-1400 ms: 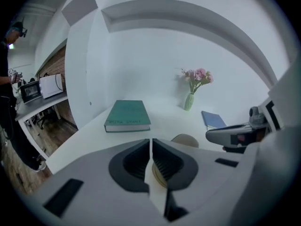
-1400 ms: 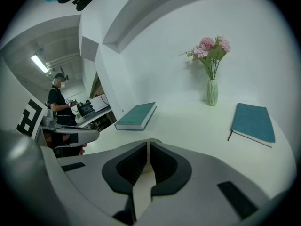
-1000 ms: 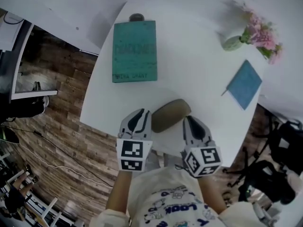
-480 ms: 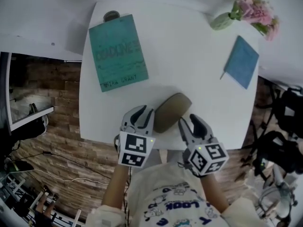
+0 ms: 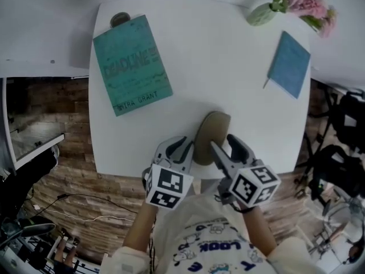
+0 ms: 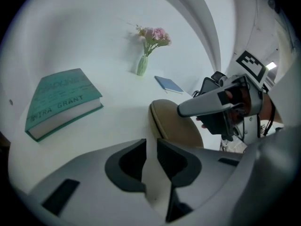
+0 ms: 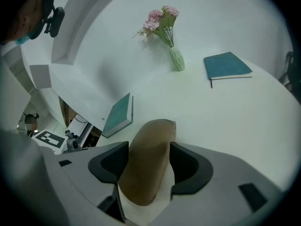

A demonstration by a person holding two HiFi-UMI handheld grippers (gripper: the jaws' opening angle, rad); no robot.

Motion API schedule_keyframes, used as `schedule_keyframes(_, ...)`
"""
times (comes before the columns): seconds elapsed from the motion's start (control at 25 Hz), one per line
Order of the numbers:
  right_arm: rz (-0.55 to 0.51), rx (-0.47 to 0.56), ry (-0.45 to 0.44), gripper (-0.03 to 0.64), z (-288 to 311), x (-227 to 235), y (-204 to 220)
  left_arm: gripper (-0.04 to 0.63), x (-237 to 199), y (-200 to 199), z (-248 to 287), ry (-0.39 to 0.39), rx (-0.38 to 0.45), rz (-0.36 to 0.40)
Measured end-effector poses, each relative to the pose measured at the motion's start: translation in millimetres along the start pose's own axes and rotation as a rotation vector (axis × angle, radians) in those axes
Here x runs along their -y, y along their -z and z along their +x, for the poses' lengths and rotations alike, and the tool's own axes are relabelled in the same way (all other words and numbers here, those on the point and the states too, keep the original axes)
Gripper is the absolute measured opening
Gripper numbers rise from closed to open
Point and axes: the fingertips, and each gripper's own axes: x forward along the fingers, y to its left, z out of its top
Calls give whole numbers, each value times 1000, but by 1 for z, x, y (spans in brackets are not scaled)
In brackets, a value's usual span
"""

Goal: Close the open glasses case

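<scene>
Around the glasses case (image 7: 151, 138), right tongs (image 7: 148, 149) have just opened wide.

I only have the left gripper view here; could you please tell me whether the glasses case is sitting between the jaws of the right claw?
Observer: Yes. In the right gripper view the glasses case lies lengthwise between the jaws of the right claw, which have just been opening around it.
Operator: Thank you. Is there anything on the table beyond the far end of the book?
Observer: Yes. In the head view, a small round dark object sits just past the far end of the book. I cannot tell what it is.
</scene>
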Motion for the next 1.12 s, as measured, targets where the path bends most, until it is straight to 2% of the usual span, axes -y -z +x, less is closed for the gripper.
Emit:
schedule_keyframes(0.32, -64, -74, 35, 278, -1, 29, -3, 67, 44, -7, 28, 95, -34, 47)
schedule_keyframes(0.56, -195, -240, -12, 298, -3, 50, -4, 67, 71, -13, 45, 148, -48, 57)
schedule_keyframes(0.84, -478, -429, -153, 298, 1, 58, -16, 67, 90, -24, 61, 180, -46, 61)
schedule_keyframes(1.0, -642, -548, -236, 298, 5, 63, -25, 67, 98, -33, 73, 196, -41, 38)
schedule_keyframes(1.12, -770, -654, -266, 298, 10, 67, -34, 67, 102, -41, 81, 208, -31, 7)
